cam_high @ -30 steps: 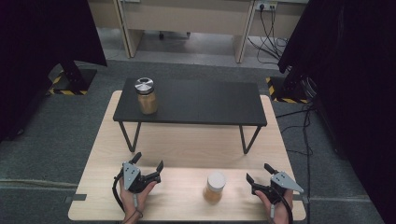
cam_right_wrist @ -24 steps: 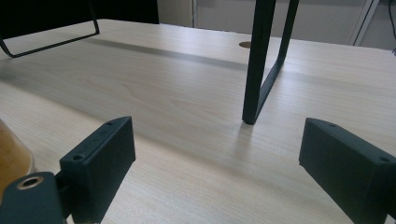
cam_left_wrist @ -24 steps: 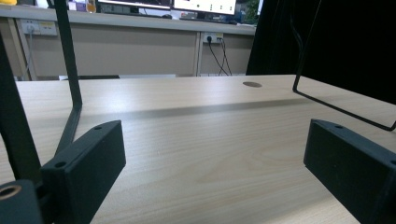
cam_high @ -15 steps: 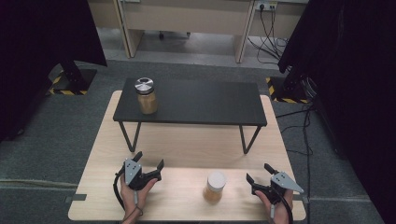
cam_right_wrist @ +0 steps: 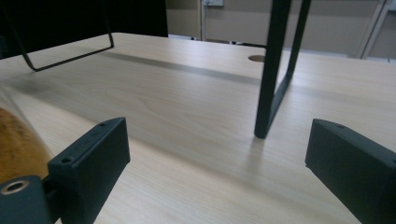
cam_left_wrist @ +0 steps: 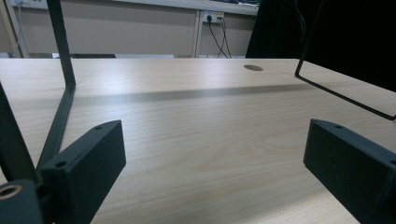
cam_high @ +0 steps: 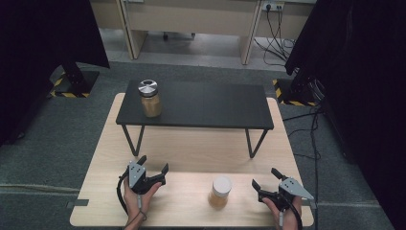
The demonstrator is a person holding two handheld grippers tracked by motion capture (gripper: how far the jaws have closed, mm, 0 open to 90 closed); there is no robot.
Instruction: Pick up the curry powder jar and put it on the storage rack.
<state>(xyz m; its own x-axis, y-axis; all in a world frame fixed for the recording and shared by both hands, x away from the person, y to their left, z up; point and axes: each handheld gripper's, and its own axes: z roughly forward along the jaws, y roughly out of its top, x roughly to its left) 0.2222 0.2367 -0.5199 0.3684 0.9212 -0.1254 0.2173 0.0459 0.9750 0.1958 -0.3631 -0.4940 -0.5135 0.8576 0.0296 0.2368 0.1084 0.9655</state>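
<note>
A jar with a white lid and amber contents (cam_high: 220, 190) stands on the wooden table (cam_high: 191, 148) near its front edge, between my two grippers. Its amber side (cam_right_wrist: 14, 140) shows blurred at the left edge of the right gripper view. My left gripper (cam_high: 154, 164) rests left of the jar, open, with bare wood between its jaws (cam_left_wrist: 212, 154). My right gripper (cam_high: 265, 178) sits right of the jar, open; its jaws have just been opening, and nothing is between them (cam_right_wrist: 215, 154). A second jar with a silver lid (cam_high: 149, 98) stands on the left end of a black raised shelf (cam_high: 206, 105).
The black shelf stands on thin metal legs (cam_right_wrist: 273, 70) across the back half of the table, with open wood beneath it. A round cable hole (cam_left_wrist: 253, 67) lies in the tabletop. Grey carpet, desks and cables surround the table.
My left gripper has edged slightly forward and to the right. The right hand and both jars stay where they were.
</note>
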